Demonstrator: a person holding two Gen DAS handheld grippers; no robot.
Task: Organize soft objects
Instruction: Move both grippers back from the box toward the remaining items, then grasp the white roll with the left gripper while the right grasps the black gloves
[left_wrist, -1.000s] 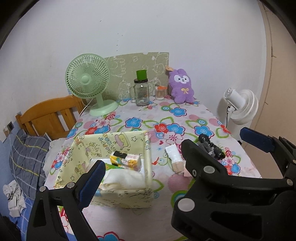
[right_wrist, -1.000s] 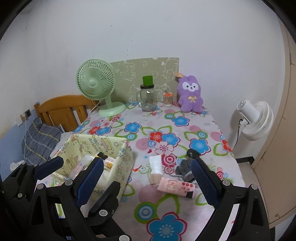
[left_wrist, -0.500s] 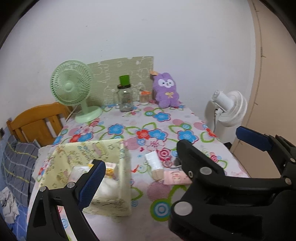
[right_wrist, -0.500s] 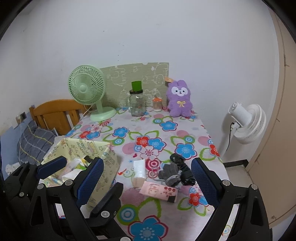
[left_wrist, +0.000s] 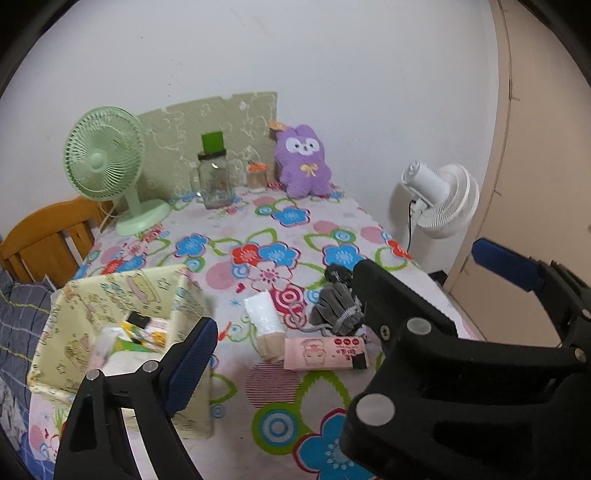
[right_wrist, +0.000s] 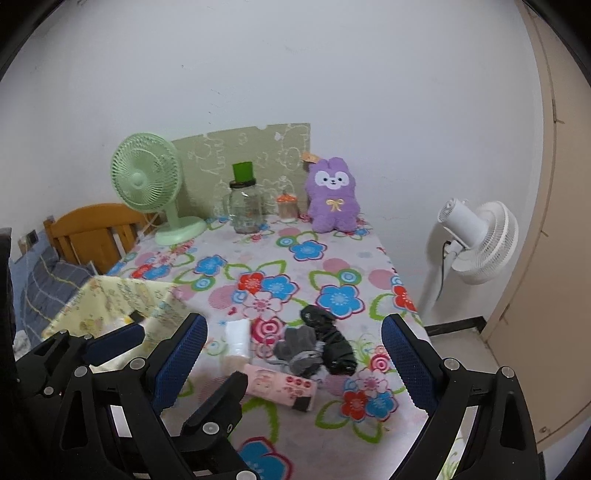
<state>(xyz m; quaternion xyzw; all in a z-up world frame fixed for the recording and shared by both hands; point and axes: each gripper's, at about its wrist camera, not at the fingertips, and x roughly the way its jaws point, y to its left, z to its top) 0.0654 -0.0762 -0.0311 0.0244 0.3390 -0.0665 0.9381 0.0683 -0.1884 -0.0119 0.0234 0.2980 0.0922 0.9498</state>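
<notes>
Both your left gripper and right gripper hover with jaws wide and nothing held. On the flower-patterned table, the grey knit glove, black cloth bundle, pink printed packet and white rolled cloth cluster together. The yellow fabric storage box stands at nine o'clock of them.
</notes>
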